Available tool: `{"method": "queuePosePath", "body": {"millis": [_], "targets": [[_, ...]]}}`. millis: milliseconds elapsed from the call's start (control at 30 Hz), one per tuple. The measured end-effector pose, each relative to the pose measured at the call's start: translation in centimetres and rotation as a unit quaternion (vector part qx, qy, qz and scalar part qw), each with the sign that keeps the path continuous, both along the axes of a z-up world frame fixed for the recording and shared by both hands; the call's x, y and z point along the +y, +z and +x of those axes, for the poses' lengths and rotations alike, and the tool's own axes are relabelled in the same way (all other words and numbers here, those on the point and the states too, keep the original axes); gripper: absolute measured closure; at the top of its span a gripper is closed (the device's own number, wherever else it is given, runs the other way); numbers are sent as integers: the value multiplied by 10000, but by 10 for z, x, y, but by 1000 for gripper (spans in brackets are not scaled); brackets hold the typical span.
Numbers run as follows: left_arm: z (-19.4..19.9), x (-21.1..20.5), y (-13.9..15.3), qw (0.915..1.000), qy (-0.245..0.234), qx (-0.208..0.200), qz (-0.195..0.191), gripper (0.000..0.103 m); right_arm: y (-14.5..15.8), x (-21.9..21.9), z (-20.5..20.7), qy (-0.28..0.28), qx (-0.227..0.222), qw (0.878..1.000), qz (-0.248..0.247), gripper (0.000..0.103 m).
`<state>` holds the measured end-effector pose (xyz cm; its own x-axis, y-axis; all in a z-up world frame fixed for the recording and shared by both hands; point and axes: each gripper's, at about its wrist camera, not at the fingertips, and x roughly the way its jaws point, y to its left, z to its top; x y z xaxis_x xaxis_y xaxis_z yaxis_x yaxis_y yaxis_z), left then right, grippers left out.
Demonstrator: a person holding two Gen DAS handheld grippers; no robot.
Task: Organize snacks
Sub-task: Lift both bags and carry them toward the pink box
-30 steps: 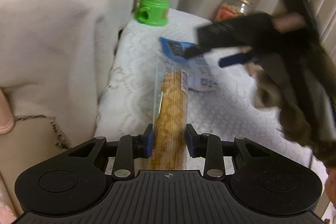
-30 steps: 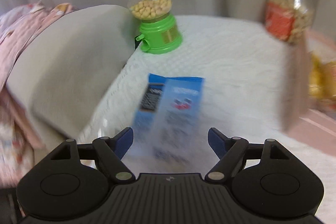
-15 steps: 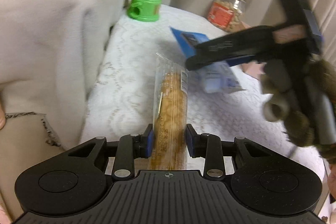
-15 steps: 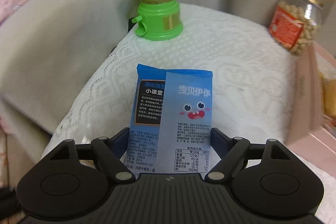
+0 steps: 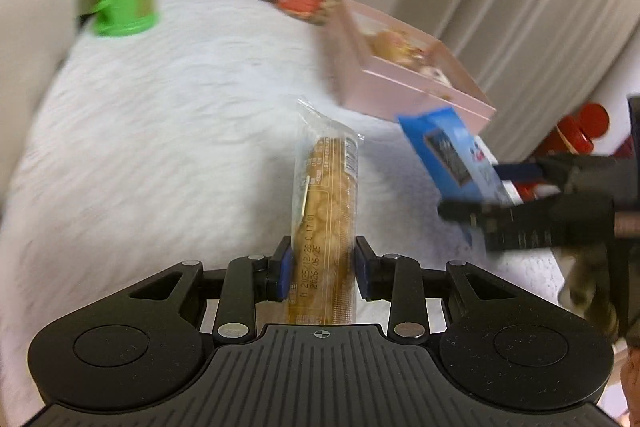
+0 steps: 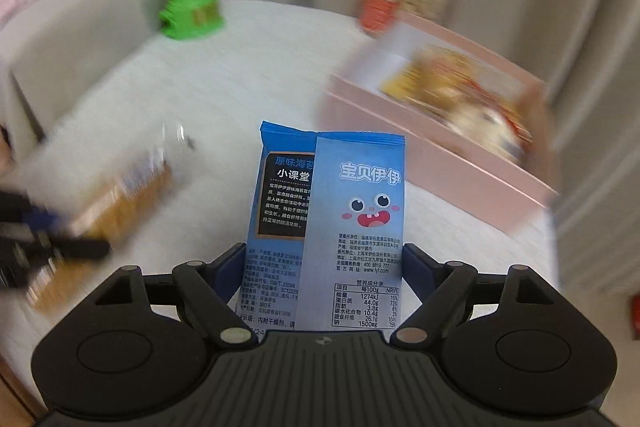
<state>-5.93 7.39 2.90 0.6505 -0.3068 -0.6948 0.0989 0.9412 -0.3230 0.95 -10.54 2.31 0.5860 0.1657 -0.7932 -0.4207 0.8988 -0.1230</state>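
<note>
the left gripper (image 5: 320,267) is clamped on a cracker sleeve (image 5: 325,203) above the white tablecloth (image 5: 160,147). the right gripper (image 6: 324,267) carries a blue snack packet (image 6: 332,211) between its widening jaws. neither is yet in the pink box (image 6: 440,155), which already holds other snacks, so both drops seem left.

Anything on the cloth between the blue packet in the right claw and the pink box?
Nothing: in the right wrist view only bare white cloth separates the blue packet from the pink box. The left wrist view agrees.
</note>
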Motion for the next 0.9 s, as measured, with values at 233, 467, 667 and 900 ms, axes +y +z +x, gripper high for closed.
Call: {"method": "queuePosePath", "body": {"millis": [233, 467, 667, 900], "targets": [[40, -37, -8, 9977, -277, 215, 578, 66, -31, -47, -3, -427, 468, 9967, 512, 17], [62, -48, -9, 9961, -348, 433, 682, 65, -36, -60, 6, -658, 238, 9913, 1119, 4], [71, -54, -8, 9950, -356, 516, 784, 65, -39, -49, 13, -612, 51, 9946, 842, 4], [67, -50, -8, 9973, -328, 380, 545, 67, -28, -64, 6, -622, 139, 9919, 1099, 19]]}}
